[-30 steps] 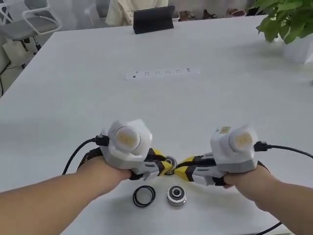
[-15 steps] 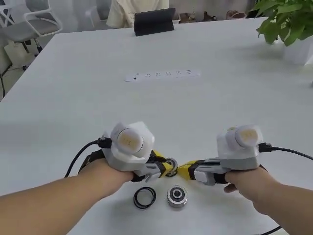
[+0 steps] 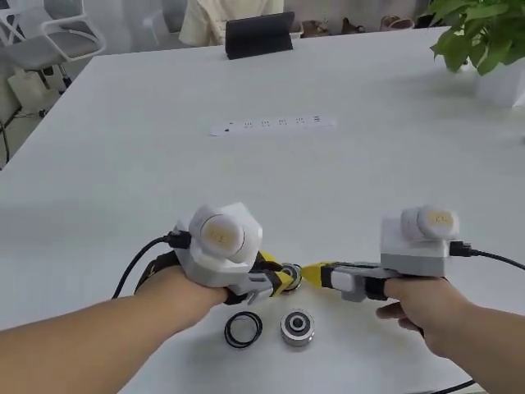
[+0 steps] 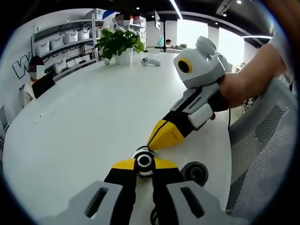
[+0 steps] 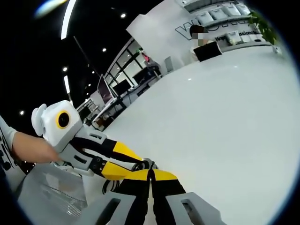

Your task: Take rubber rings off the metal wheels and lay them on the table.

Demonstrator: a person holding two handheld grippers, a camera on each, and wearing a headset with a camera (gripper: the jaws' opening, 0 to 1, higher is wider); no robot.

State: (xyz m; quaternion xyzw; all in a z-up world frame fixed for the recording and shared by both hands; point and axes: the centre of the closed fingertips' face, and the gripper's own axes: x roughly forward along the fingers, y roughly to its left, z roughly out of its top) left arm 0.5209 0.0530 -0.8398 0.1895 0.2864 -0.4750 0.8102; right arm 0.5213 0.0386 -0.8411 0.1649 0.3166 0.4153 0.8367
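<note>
Left tool point(image 4: 143, 165): we see its yellow-tipped jaws pinching the held wheel point(image 4: 143, 159), one jaw on each side. The left hand point(image 3: 176, 297) grips the white body low over the surface, and a black cable point(image 3: 135, 258) trails off to the left.
Right tool point(image 5: 150, 177): its jaws are pressed together with only a thin seam between them, and we cannot tell whether anything thin is caught there. The yellow tip points at the left tool and reaches the rim of the held wheel. The right hand point(image 3: 422, 305) holds it from the right.
Held wheel: this small metal wheel sits between the tips of the left tool and the right tool, its face turned toward the left gripper view. A dark band shows around its bright hub. We cannot tell whether it touches the surface.
Rubber ring point(image 3: 243, 328): a black rubber ring lies flat on the surface, on our side of the left tool.
Second wheel point(image 3: 296, 326): the second wheel lies flat just beside the rubber ring, to its right and apart from it. It has a silvery middle and a darker rim.
Surface point(image 3: 148, 164): white and wide, it stretches away beyond both tools.
Power strip point(image 3: 272, 124): a white power strip lies across the middle, well beyond the tools.
Far end: a dark flat object point(image 3: 257, 34) stands propped at the far edge, a green plant point(image 3: 480, 33) sits at the far right corner, and a white office chair point(image 3: 61, 37) stands off the far left corner.
</note>
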